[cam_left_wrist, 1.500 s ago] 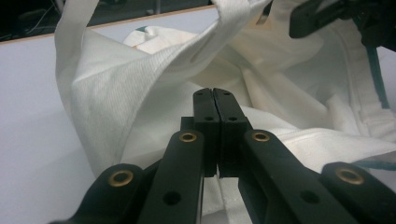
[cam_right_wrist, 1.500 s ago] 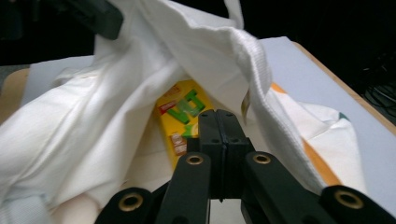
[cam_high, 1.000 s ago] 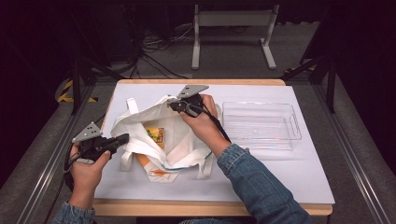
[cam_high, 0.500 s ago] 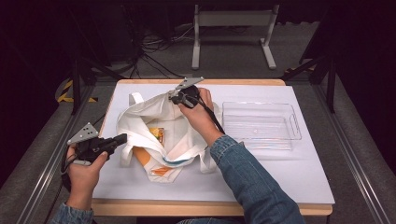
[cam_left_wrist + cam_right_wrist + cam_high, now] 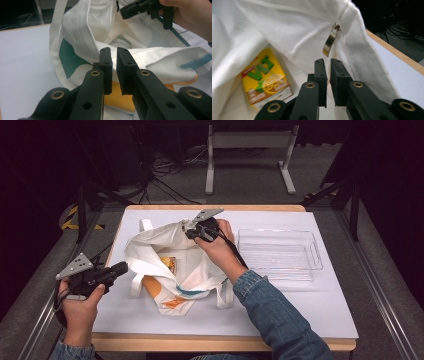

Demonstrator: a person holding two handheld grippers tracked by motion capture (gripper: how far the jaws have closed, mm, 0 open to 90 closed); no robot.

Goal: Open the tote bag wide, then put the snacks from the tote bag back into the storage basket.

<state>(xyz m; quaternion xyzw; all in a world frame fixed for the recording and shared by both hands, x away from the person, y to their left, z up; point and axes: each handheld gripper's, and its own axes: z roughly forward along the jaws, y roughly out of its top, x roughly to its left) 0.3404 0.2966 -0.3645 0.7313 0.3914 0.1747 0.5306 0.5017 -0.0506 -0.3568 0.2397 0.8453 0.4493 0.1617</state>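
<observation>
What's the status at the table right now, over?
Left gripper and right gripper jaws just opening, nothing between. Tote bag open, yellow carton inside. Zipper pull dangling ahead.

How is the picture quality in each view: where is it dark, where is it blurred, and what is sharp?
High view: the white table is evenly lit and the floor behind it is nearly black; the clear tray shows faint glare. Left gripper view: the white bag is fairly sharp and its near jaws are soft. Right gripper view: the yellow carton is blurred, and the zipper pull is clearer.
</observation>
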